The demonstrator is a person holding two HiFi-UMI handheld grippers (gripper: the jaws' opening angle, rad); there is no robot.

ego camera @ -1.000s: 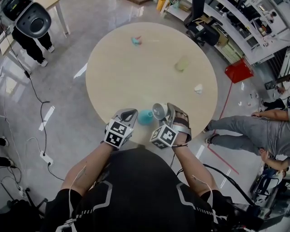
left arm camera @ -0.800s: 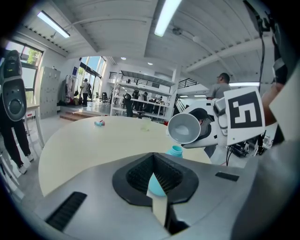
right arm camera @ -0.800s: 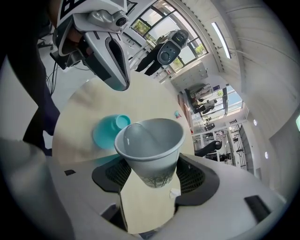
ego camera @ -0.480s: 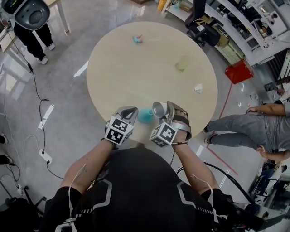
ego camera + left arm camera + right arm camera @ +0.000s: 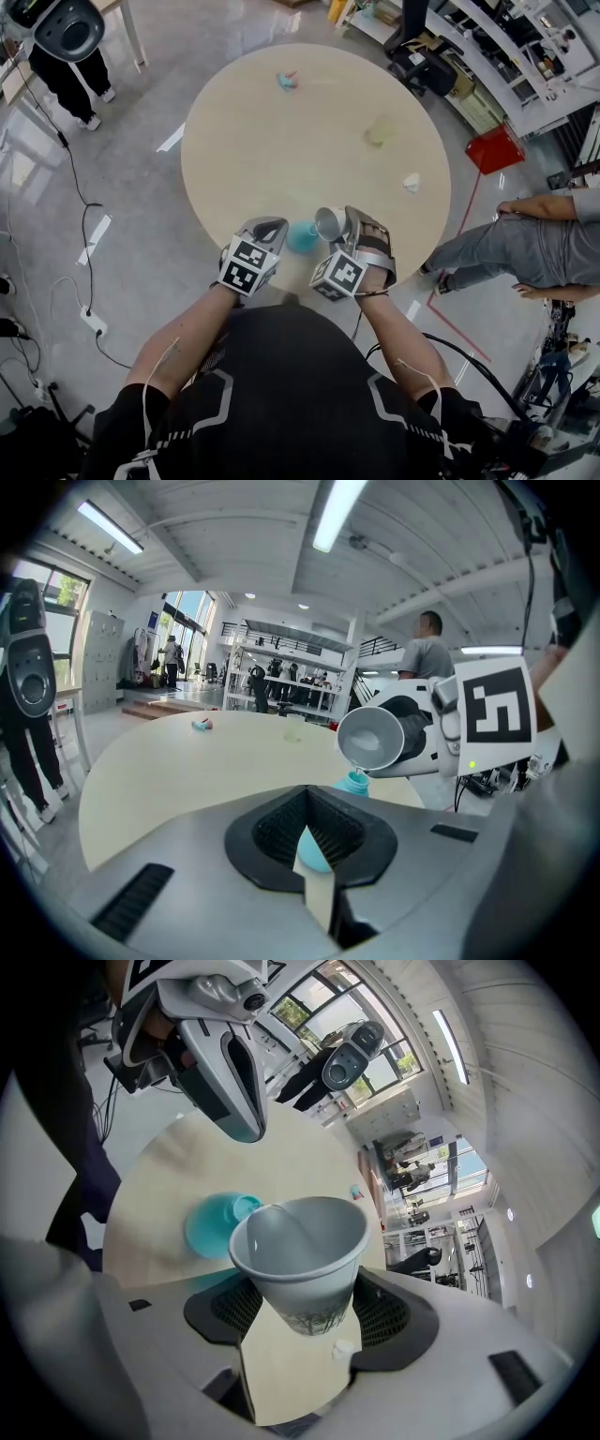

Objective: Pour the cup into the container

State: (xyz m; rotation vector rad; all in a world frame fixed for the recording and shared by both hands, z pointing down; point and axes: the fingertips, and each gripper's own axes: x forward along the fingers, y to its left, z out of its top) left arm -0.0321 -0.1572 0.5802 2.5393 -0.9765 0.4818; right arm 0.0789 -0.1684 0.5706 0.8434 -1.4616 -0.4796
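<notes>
Over the table (image 5: 281, 141), right gripper (image 5: 305, 1312) clamps cup (image 5: 300, 1255), mouth tipped toward container (image 5: 301, 239) (left gripper (image 5: 312, 841) grips it)

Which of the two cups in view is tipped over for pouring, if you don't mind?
The white paper cup held in the right gripper, tilted toward the teal container; the pale translucent cup stands upright far across the table.

I think this is a big lab hall. I stand at a round table (image 5: 281, 141) on a shiny grey floor (image 5: 131, 216), and cables (image 5: 80, 225) run over it. Along one side are desks (image 5: 497, 56) and a chair (image 5: 417, 56). Long lights (image 5: 333, 517) hang above. A tall machine (image 5: 61, 28) stands near.
</notes>
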